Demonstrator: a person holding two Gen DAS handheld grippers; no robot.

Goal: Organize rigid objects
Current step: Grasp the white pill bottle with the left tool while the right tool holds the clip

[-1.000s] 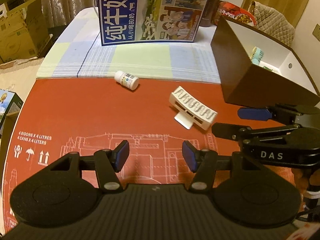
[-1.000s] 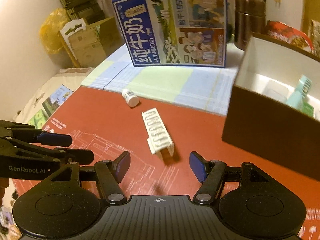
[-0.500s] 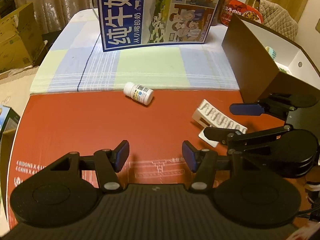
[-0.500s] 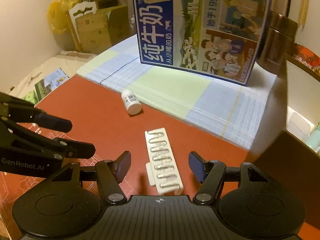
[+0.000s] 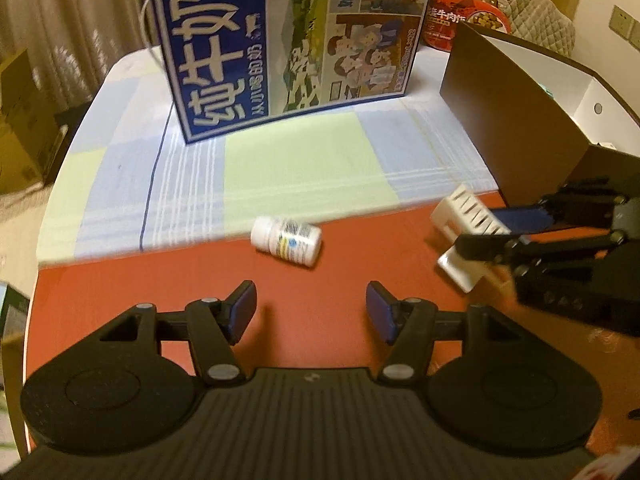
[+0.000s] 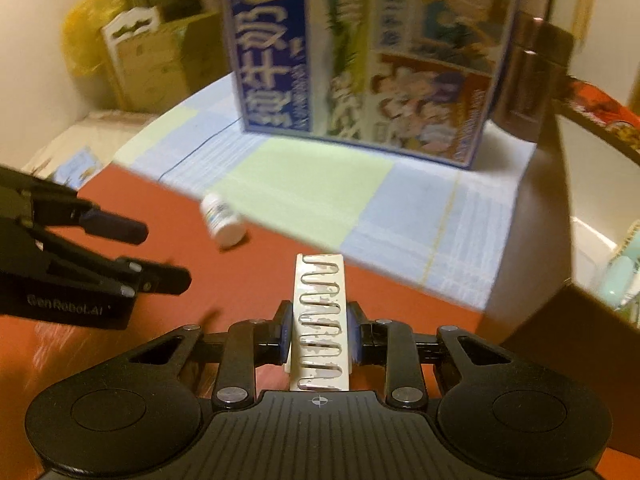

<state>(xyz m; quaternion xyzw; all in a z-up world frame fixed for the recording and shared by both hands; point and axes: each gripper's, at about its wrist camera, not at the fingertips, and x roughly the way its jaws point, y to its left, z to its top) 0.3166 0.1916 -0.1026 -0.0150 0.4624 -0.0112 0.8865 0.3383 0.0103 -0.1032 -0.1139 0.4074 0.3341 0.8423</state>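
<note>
1. Curtains [image 5: 60,20] hang behind the table; cardboard boxes [image 6: 160,56] stand by the wall.
2. A red mat [image 5: 160,280] meets a checked cloth [image 5: 300,160], which carries a milk carton [image 5: 288,40].
3. A brown box [image 5: 500,120] stands to the right.
4. My right gripper [image 6: 319,330] has just closed, clamping the white rack [image 6: 320,300].
5. My left gripper [image 5: 310,308], jaws just widening, is empty near the pill bottle [image 5: 286,240].

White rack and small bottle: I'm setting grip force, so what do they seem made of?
White rack: likely rigid matte plastic, with a shiny serpentine wire that looks metal. Small bottle: probably smooth, slightly glossy white plastic with a printed label.
</note>
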